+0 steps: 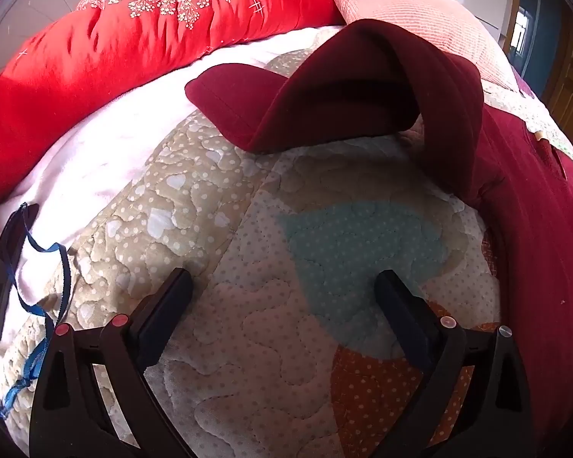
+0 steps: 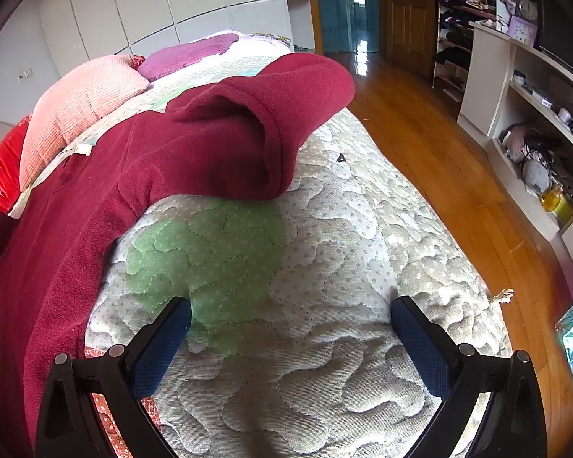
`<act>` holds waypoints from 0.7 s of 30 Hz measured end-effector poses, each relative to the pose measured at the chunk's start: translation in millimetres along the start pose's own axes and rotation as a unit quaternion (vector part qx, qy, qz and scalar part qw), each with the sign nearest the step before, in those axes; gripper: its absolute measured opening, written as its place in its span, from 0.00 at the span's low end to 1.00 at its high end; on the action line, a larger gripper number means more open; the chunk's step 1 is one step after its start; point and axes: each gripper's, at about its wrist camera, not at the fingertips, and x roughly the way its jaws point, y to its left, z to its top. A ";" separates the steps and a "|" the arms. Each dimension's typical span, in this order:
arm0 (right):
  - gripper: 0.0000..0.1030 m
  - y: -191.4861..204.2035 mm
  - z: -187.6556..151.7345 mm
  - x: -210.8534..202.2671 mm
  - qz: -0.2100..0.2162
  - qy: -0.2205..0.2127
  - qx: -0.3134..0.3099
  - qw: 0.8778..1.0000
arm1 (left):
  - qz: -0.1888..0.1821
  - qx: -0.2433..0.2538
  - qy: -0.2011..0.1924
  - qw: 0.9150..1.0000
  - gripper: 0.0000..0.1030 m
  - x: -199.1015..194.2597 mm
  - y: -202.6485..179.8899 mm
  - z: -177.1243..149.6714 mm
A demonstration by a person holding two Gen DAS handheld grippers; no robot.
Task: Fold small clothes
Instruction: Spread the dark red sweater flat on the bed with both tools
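Observation:
A dark red fleece top [image 1: 523, 206] lies on the quilted bed cover [image 1: 248, 343]. In the left wrist view one sleeve [image 1: 324, 91] is folded over and arches ahead of my left gripper [image 1: 282, 290], which is open and empty over the quilt. In the right wrist view the top [image 2: 95, 198] lies to the left, and its other sleeve [image 2: 256, 122] is bent over the body ahead. My right gripper [image 2: 290, 316] is open and empty above the quilt [image 2: 324, 267], short of the sleeve.
A red quilted duvet [image 1: 114, 57] and a pink pillow [image 1: 408, 7] lie at the far side of the bed. A dark phone with a blue lanyard [image 1: 4, 267] lies at left. The bed edge and wooden floor [image 2: 458, 152] are to the right, with shelves [image 2: 534, 114] beyond.

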 end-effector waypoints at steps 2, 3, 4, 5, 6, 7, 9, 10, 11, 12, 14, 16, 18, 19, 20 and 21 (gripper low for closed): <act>1.00 0.6 -0.2 -0.3 -0.002 -0.003 -0.002 1.000 | 0.017 0.011 -0.008 1.000 0.95 -1.3 -4.8 -0.8; 1.00 1.6 -0.3 -0.4 -0.003 -0.003 -0.003 1.000 | 0.018 0.012 -0.008 1.000 0.95 -1.4 -6.3 -0.7; 1.00 3.2 -0.2 -0.4 -0.006 -0.003 -0.004 1.000 | 0.018 0.012 -0.008 1.000 0.95 -1.6 -8.0 -0.7; 1.00 4.3 -0.3 -0.6 -0.007 -0.003 -0.005 1.000 | 0.019 0.013 -0.008 1.000 0.95 -1.8 -9.9 -0.6; 1.00 5.1 -0.3 -0.7 -0.006 -0.003 -0.005 1.000 | 0.019 0.013 -0.008 1.000 0.95 -2.1 -12.1 -0.5; 1.00 6.3 -0.4 -0.9 -0.006 -0.004 -0.005 1.000 | 0.020 0.014 -0.008 1.000 0.95 -2.4 -14.7 -0.5; 1.00 6.2 -2.7 0.1 -0.007 -0.002 -0.004 1.000 | 0.011 0.005 -0.003 1.000 0.95 -5.5 -8.5 -1.5; 1.00 8.0 -3.1 0.3 -0.006 -0.003 -0.004 1.000 | 0.011 0.003 0.001 1.000 0.95 -6.6 -9.2 -1.8; 1.00 10.0 -3.5 0.5 -0.006 -0.003 -0.004 1.000 | 0.011 0.002 0.007 1.000 0.95 -8.6 -10.2 -2.8; 1.00 12.3 -3.9 0.7 -0.007 -0.003 -0.004 1.000 | 0.010 0.001 0.014 1.000 0.95 -11.2 -11.4 -4.0; 1.00 6.6 -2.3 0.1 -0.004 -0.002 -0.002 1.000 | 0.008 -0.005 0.027 1.000 0.95 -12.1 -6.0 -3.1; 1.00 5.0 -1.8 -0.1 -0.003 -0.002 -0.002 1.000 | 0.013 -0.003 0.032 0.999 0.95 -22.2 -6.7 -6.9; 1.00 5.3 -1.9 -0.1 -0.003 -0.002 -0.002 1.000 | 0.015 -0.015 0.032 0.999 0.95 -36.6 -5.4 -13.0; 1.00 6.3 -1.0 0.5 -0.004 0.001 -0.004 1.000 | 0.010 -0.021 0.023 0.999 0.95 -49.2 -5.7 -20.2; 1.00 5.0 1.0 2.6 -0.008 0.005 -0.007 1.000 | 0.004 -0.023 0.012 1.000 0.95 -61.8 -6.3 -26.1; 1.00 6.4 0.5 3.4 -0.009 0.004 -0.009 1.000 | 0.003 -0.025 0.002 1.000 0.95 -72.9 -6.5 -29.7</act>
